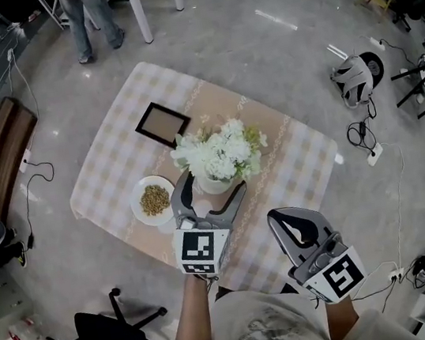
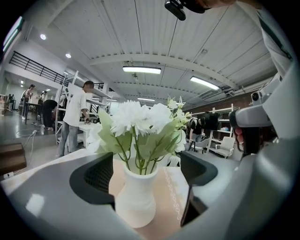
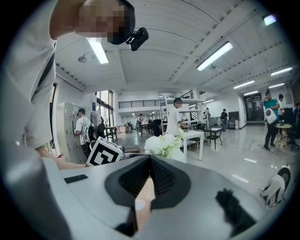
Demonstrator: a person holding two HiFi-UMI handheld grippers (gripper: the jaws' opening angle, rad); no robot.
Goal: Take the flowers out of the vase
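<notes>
A white vase [image 1: 213,183] with a bunch of white flowers [image 1: 222,152] and green leaves stands mid-table in the head view. My left gripper [image 1: 212,186] is open, one jaw on each side of the vase's body. In the left gripper view the vase [image 2: 136,197] stands between the dark pads [image 2: 98,176] with a gap on both sides, and the flowers [image 2: 140,117] rise above it. My right gripper [image 1: 292,228] is shut and empty, held back near the table's front edge, right of the vase. In the right gripper view the flowers [image 3: 161,144] show beyond its jaws.
The table [image 1: 114,157] has a checked cloth. A white plate [image 1: 153,200] of brown bits lies left of the vase, and a black picture frame [image 1: 163,123] behind it. A person [image 1: 88,17] stands beyond the table. A black chair [image 1: 103,335] is at lower left.
</notes>
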